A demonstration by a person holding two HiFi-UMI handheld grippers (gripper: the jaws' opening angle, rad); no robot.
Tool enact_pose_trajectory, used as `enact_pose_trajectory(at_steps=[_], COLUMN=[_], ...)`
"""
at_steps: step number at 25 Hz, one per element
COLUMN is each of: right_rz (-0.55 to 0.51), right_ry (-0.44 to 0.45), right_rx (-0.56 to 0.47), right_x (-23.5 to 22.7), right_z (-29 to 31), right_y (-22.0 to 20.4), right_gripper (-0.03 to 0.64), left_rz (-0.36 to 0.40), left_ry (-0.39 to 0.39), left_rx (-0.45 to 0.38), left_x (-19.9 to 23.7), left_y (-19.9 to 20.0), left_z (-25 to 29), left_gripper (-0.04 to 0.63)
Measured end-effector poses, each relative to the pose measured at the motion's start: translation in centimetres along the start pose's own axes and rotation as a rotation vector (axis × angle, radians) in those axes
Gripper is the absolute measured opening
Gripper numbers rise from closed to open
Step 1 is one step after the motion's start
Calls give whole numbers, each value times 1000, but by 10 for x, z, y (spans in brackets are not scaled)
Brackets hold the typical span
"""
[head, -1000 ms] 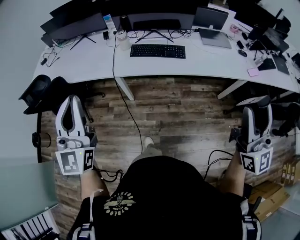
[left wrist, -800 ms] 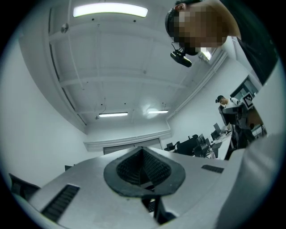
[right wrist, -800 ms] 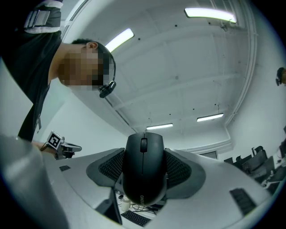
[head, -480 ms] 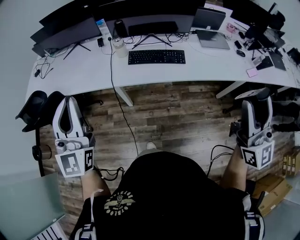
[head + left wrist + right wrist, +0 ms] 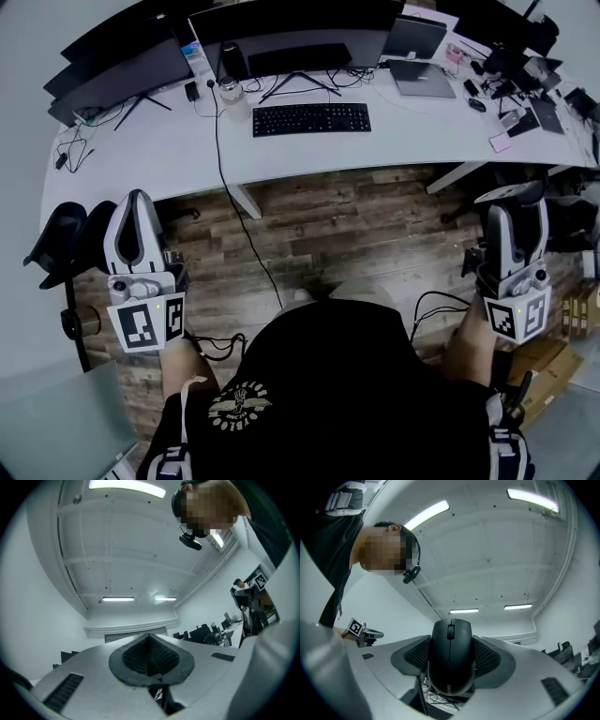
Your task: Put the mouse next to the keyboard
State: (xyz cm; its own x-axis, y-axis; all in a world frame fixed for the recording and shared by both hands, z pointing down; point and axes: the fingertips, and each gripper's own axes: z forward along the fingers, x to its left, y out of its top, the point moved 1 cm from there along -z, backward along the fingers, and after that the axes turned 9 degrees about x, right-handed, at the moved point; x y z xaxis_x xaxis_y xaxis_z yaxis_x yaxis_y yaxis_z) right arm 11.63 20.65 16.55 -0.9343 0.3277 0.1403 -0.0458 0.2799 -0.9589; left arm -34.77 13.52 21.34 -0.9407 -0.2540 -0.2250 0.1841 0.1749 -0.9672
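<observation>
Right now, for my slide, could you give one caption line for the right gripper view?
Right gripper clamps a black mouse between its jaws, pointing up toward the ceiling lights.

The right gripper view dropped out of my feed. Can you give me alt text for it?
A black mouse is clamped between the grey jaws of the right gripper, wheel facing the camera. Behind it are a white ceiling with strip lights and the person at upper left.

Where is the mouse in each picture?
Head view: far right, a dark mouse at the tip of the right gripper.
Left gripper view: too small to make out.
Right gripper view: mid-picture, between the jaws.
Shared landmark: the right gripper holding it.
</observation>
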Motion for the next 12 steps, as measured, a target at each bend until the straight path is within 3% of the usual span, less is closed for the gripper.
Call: enact_pose_trajectory(at_steps=[7, 12], right_rz=[-3, -2], right_ry=[-24, -4], right_rx=[21, 23], right_x=[-23, -35], right_z=[9, 29], right_y=[-13, -26], right_gripper=[282, 282], left_rz=[-29, -14], left_ry=[-22, 5], left_rx=[23, 2], left_x=[-9, -5], left_y=[-20, -16], left_z=[27, 41], left_gripper=[2, 2])
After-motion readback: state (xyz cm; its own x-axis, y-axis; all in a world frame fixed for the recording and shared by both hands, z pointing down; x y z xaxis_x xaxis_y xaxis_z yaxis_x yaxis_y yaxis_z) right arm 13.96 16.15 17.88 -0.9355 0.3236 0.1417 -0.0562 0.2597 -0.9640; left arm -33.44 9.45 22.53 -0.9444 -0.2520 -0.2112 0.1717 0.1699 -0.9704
